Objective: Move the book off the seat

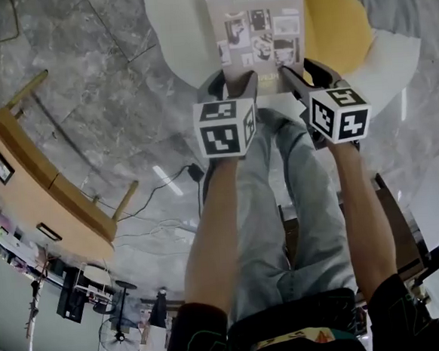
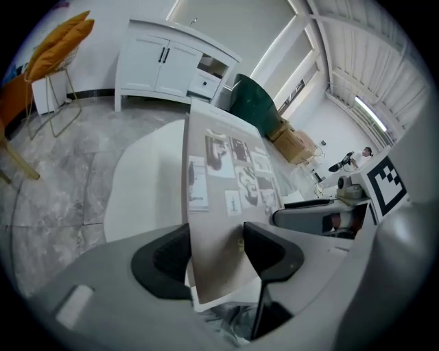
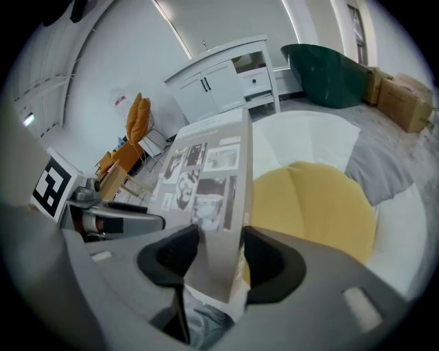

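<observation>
Book (image 1: 257, 32) was held at its near edge by both grippers. Left gripper (image 2: 218, 250): jaws clamped on the near left corner, pads pressed against both faces. Right gripper (image 3: 219, 257): jaws clamped on the near right corner in the same way. Book sat printed face up, tilted, raised over the front of the white chair (image 1: 171, 46). Yellow cushion (image 1: 336, 25) showed at its right side. Person's legs (image 1: 284, 226) stood below the near edge, on the grey stone floor (image 1: 107, 89).
</observation>
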Motion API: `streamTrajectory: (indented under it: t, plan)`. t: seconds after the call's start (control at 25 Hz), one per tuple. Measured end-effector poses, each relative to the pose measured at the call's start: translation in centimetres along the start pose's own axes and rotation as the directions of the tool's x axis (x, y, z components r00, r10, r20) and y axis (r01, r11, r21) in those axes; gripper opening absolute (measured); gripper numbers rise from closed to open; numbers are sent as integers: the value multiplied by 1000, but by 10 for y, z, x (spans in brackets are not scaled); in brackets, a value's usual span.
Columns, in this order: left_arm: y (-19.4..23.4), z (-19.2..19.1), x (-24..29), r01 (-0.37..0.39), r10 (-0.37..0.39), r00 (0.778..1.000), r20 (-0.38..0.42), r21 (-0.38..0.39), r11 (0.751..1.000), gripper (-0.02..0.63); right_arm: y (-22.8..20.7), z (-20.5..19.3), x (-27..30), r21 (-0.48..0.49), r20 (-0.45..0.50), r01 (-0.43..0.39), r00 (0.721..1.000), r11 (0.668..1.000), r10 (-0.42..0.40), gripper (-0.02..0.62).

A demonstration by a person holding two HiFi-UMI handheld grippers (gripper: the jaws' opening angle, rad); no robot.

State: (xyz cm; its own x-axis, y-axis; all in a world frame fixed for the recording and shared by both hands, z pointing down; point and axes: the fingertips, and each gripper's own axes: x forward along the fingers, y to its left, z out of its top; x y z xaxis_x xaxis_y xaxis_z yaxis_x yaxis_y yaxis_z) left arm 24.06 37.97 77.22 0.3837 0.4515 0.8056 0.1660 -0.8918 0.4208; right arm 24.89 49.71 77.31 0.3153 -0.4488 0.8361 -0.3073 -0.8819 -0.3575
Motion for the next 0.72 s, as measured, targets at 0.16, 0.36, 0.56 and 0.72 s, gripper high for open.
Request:
streamTrajectory:
  t: [0.16,0.36,0.56,0.72]
  plan:
    - [8,3,-37,-40,40,998,57,8,999,238,32,8,-12,-47,27,-26,999,999,28,209]
    - [26,-14,-84,-115,120,984,135,-40,992,238,79,6,-16,-142,18,-91,995,986,95,207]
    - [2,-5,-136,-194,215,951,221,-114,974,239,105,29,-58,-274,-9,-156,987,949,160,207]
    - [26,-32,-178,-225,293,914,281,-251,942,238,158,24,-56,-407,-47,-208,977,889,207,207]
